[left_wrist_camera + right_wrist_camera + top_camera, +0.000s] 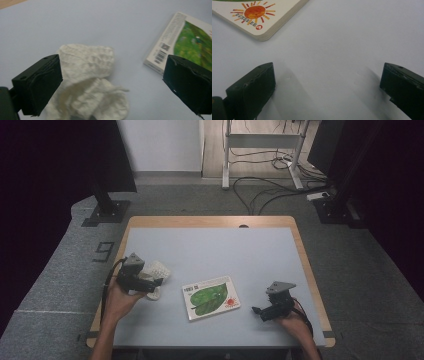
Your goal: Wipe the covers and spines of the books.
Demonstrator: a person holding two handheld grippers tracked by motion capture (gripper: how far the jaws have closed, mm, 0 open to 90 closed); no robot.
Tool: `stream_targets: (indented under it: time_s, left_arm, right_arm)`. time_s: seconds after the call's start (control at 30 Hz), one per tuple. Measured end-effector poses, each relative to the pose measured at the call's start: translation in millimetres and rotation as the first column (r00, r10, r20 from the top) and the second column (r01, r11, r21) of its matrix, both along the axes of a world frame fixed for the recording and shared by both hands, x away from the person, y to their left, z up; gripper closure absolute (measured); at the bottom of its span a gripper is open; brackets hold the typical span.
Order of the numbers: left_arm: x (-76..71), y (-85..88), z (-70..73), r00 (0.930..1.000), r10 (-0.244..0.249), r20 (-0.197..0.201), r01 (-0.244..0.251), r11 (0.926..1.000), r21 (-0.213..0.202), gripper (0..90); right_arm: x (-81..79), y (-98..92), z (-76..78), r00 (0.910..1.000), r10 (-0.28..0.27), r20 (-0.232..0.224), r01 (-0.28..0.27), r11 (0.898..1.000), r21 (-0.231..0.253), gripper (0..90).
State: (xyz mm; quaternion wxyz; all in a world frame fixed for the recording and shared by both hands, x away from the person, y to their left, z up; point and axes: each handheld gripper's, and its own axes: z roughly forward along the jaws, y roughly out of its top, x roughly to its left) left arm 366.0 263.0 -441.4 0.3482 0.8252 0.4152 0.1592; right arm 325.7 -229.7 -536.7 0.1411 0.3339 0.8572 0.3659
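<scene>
The left gripper [111, 82] hangs with jaws wide over a crumpled white cloth [87, 85], perhaps a sock, just left of the book [211, 297], while the right gripper [327, 91], equally wide, holds nothing near the book's sun corner.

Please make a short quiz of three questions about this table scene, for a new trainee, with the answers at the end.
1. True or false: the left gripper is closed tightly on the white cloth.
2. Which thing lies between the two grippers in the high view? A) a cup B) the book C) a plate
3. Fill in: the book cover corner seen in the right gripper view shows an orange ____.

Key
1. False. Its jaws stand wide apart, with the cloth lying on the table between and below them.
2. B. The right gripper is to the right of the book and apart from it, jaws open.
3. Sun.
</scene>
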Motion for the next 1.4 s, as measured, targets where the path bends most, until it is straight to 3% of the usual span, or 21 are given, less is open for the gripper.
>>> stream_targets:
  time_s: [0.27,0.47,0.57,0.63,0.83,0.93,1.4]
  left_arm:
    - [30.8,13.5,-23.2,0.9976,0.042,-0.056,-0.041,0.9991,0.011,11.9]
    - [42.5,12.1,-46.9,0.9923,0.048,-0.114,-0.039,0.9965,0.074,14.5]
    - [45.0,15.4,-58.3,0.9904,0.049,-0.129,-0.039,0.9959,0.081,16.7]
    - [43.8,17.6,-62.1,0.9914,0.044,-0.123,-0.035,0.9965,0.075,23.4]
    - [38.5,20.8,-61.7,0.9950,0.026,-0.097,-0.019,0.9966,0.080,52.1]
    - [35.9,21.7,-60.8,0.9968,0.003,-0.080,0.003,0.9968,0.080,58.9]
    - [15.4,8.8,-28.7,0.9931,-0.108,-0.045,0.110,0.9932,0.038,62.6]
  right_arm:
    - [-0.1,0.0,-0.1,1.0000,-0.001,0.001,0.001,1.000,0.000,0.0]
    - [-0.2,0.0,0.0,1.0000,-0.002,0.000,0.002,1.000,0.001,0.0]
    - [-0.3,0.0,-0.1,1.0000,-0.002,0.001,0.002,1.000,0.001,0.0]
    - [-0.3,0.0,-0.1,1.0000,-0.003,0.001,0.003,1.000,0.001,0.0]
    - [-0.3,0.0,-0.1,1.0000,-0.002,0.001,0.002,1.000,0.002,0.0]
    - [-0.4,-0.1,-0.1,1.0000,-0.002,0.002,0.002,1.000,0.002,0.0]
    - [-0.5,-0.1,-0.1,1.0000,-0.002,0.003,0.002,1.000,0.002,0.0]
